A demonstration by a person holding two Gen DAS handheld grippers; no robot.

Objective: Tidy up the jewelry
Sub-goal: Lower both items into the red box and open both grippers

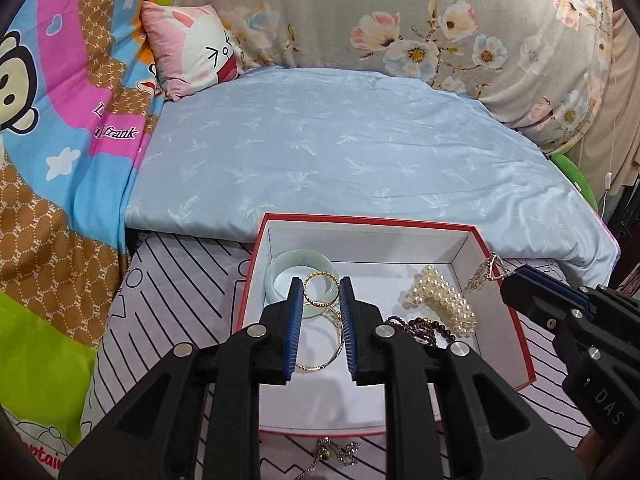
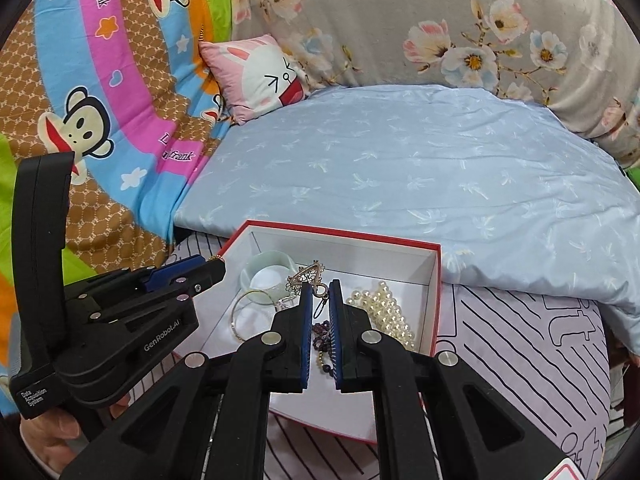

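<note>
Two grippers are over the red-rimmed box (image 1: 505, 276) on the bed, and we're watching the right one closely. The right gripper (image 2: 321, 294) has its jaws clenched on a silver pendant necklace (image 2: 307, 276), pinching it near a small ring while the filigree pendant dangles just above the box floor. That's a thin hold; we judge the chain could slide out, or the trailing part could drape over the pearl bracelet (image 2: 386, 312) and the dark bead bracelet (image 2: 325, 330) below and tangle. From the left wrist view, the necklace hangs right at the box's right wall, so a release there might leave it over the rim.

The left gripper (image 1: 320, 292) has its jaws released, apart and grasping nothing, angled down into the box's left side over the pale jade bangle (image 1: 280, 266) and thin gold bangles (image 1: 320, 284). Dropping lower could knock those rings about.

One more chain (image 1: 326, 454) lies outside on the striped sheet (image 1: 180, 264), just before the box's near wall, not yet put away.
</note>
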